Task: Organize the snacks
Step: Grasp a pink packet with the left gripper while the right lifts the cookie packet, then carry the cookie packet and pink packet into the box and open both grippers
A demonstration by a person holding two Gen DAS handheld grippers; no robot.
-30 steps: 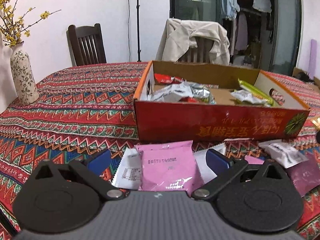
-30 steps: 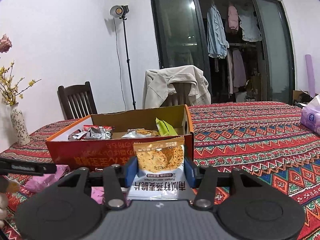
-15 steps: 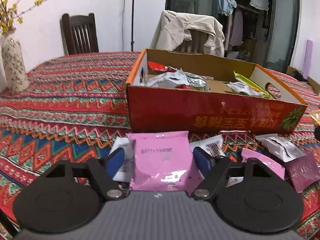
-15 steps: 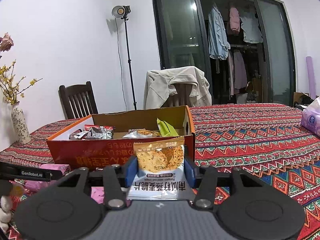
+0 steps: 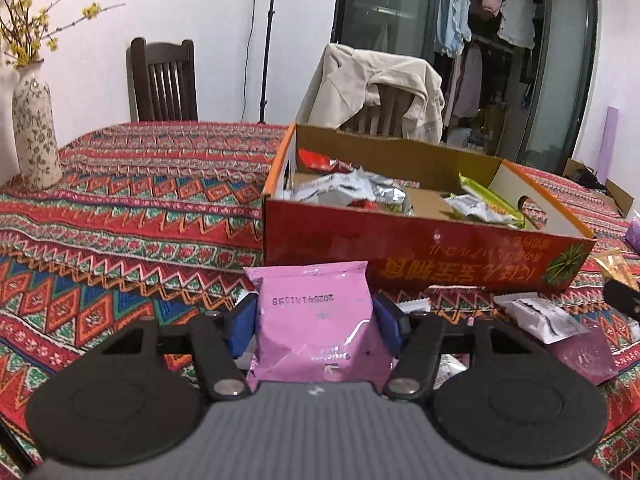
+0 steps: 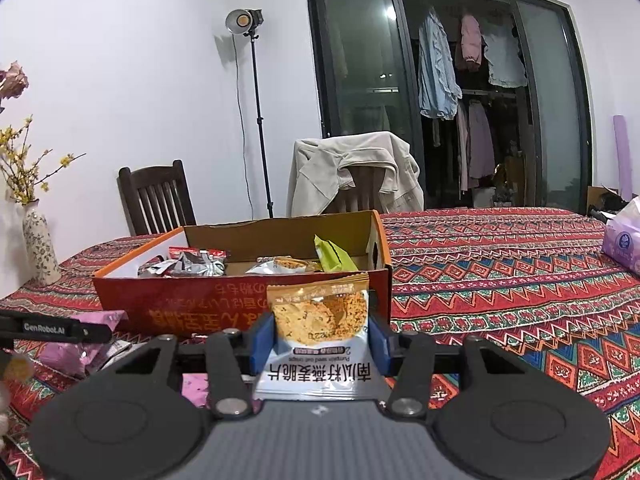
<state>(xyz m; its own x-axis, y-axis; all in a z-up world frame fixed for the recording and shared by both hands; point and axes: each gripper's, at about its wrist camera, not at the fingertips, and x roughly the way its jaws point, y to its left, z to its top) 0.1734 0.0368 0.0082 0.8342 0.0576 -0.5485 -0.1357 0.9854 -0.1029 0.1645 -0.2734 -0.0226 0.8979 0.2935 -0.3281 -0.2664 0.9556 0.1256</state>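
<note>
The left gripper (image 5: 314, 322) has just been closing its jaws around the pink packet (image 5: 316, 320); a second ago they stood wide to either side of it, and now the blue pads (image 5: 240, 326) sit against its edges, so it looks gripped, though only lightly. The packet appears raised off the bench (image 5: 120, 240), just in front of the red cardboard box (image 5: 420, 248), presumably on its way over the near wall. Its long axis runs away from the gripper toward the box, sealed top edge leading, and the date print reads upside down from here.

The right gripper (image 6: 320, 340) has not budged. Its jaws are partly closed on the orange-and-white crisp packet (image 6: 320, 332), pinching it across its width. That packet also points toward the box, picture end forward and label end nearest the hand, seemingly waiting its turn.

More loose packets (image 5: 540, 318) lie on the patterned cloth beside the box; several snacks are already inside.
</note>
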